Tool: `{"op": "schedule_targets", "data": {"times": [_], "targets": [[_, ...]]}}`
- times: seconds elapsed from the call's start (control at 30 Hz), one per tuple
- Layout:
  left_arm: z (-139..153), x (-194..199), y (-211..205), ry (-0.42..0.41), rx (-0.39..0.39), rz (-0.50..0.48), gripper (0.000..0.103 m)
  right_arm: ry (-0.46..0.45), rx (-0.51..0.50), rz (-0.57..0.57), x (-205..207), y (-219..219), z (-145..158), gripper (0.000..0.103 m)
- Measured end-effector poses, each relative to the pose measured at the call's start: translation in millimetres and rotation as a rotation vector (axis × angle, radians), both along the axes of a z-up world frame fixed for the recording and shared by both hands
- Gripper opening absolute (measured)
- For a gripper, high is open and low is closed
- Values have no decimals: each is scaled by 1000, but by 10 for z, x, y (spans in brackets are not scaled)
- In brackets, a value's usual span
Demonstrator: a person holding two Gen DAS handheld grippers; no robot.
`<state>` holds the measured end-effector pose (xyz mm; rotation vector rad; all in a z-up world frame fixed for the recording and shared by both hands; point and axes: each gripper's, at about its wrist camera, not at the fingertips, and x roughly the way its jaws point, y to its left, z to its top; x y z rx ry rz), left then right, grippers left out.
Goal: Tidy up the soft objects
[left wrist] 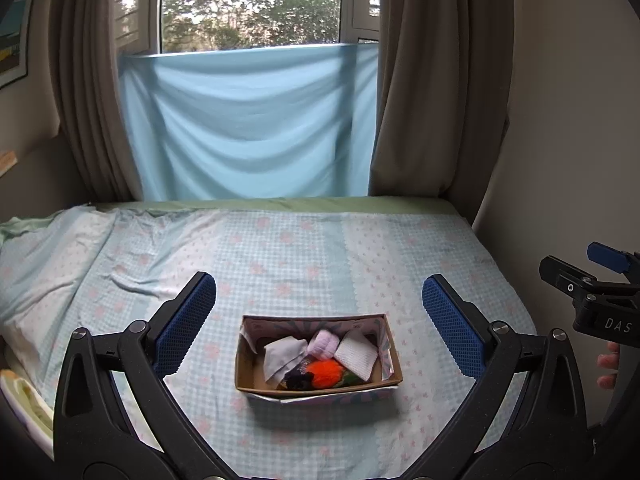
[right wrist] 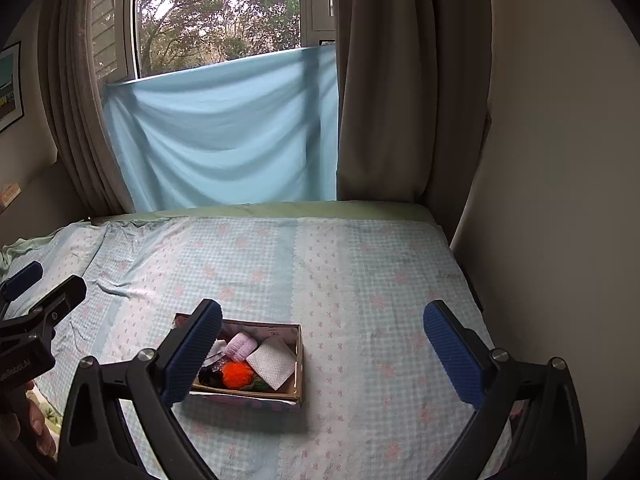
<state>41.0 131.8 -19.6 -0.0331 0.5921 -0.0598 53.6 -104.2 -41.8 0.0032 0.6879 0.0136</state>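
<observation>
A small cardboard box (left wrist: 390,360) sits on the bed (left wrist: 300,256). It holds a grey cloth (left wrist: 282,356), a lilac roll (left wrist: 324,344), a white textured cloth (left wrist: 356,354), an orange pompom (left wrist: 322,374) and a dark item (left wrist: 298,382). My left gripper (left wrist: 320,292) is open and empty, held above and behind the box. In the right wrist view the box (right wrist: 298,360) lies low left with the orange pompom (right wrist: 236,374) and white cloth (right wrist: 272,362). My right gripper (right wrist: 322,320) is open and empty, its left finger (right wrist: 192,352) overlapping the box's left end.
A light blue sheet (left wrist: 248,128) hangs over the window between brown curtains (left wrist: 424,80). A wall (right wrist: 560,160) borders the bed on the right. The right gripper (left wrist: 600,300) shows at the left wrist view's right edge. A pale pillow (left wrist: 24,404) lies at lower left.
</observation>
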Motion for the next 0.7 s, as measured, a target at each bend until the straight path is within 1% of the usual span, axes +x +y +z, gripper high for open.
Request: {"op": "schedule_targets", "data": {"times": [0.2,0.7], "targets": [[-6,-18,-58,-8,15,4,103,-6,-4,1,-14,10,4,101],[3,1,-65,-13,17,10,103,-6,-4,-9,-2,15,-4,101]]}}
